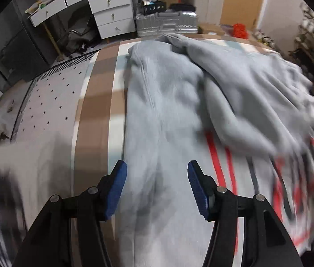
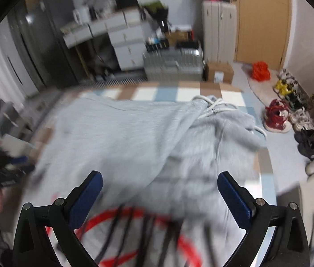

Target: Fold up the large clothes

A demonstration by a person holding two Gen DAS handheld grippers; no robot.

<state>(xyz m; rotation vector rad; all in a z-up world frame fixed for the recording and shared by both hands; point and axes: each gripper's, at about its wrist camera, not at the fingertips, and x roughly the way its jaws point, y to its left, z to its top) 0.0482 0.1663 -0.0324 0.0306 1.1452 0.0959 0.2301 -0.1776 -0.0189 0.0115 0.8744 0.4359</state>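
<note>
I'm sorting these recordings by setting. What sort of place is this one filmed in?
Most likely a lived-in bedroom or studio flat. A grey hoodie lies on a checked bedspread, with a white drawer desk, a silver suitcase and rows of shoes along the wall.

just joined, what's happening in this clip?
A person is folding a grey hoodie spread on a checked mat. Both claws are open and empty above it: the left claw over the body, the right claw near the red-and-black print. One sleeve lies folded across. Frames are motion-blurred.
</note>
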